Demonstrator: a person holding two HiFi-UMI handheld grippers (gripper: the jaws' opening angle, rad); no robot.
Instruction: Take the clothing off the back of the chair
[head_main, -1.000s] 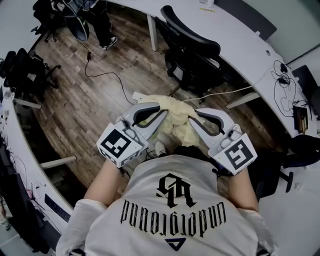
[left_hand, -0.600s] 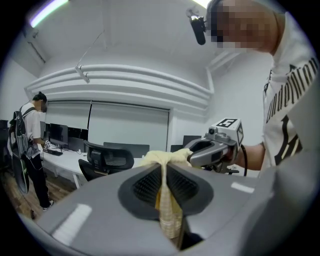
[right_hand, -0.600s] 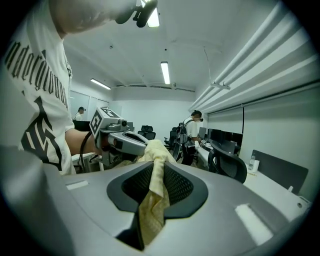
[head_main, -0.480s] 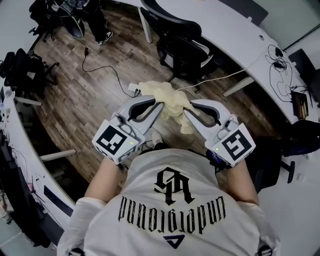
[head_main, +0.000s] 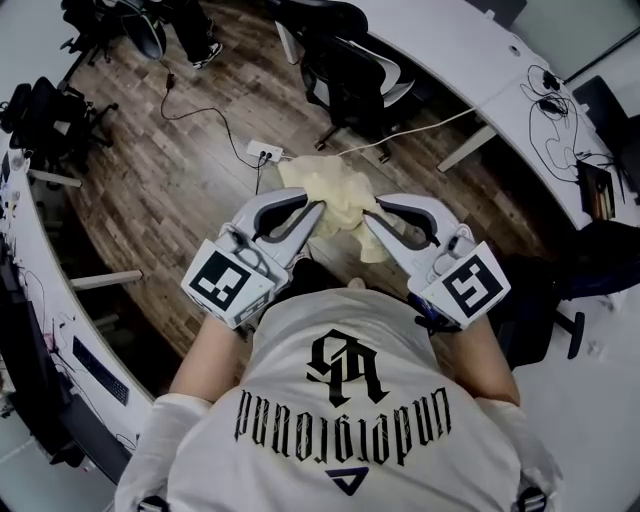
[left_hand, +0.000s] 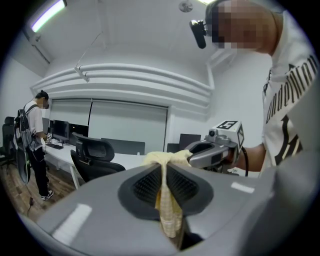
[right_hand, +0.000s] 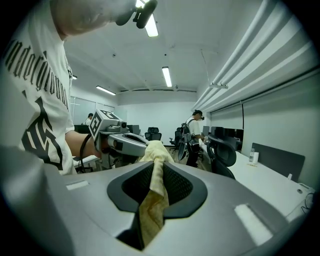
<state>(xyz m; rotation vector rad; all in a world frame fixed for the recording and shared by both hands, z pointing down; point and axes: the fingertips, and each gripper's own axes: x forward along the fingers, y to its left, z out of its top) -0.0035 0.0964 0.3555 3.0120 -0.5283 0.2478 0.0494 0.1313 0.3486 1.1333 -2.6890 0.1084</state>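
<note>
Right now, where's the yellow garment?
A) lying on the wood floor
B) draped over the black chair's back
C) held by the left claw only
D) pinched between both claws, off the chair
D: the yellow garment hangs bunched between the left claw and the right claw. Each gripper view shows a fold clamped in shut jaws, and the black chair stands apart beyond it.

Left gripper and right gripper pinch the cloth over the floor; chair stands apart.
</note>
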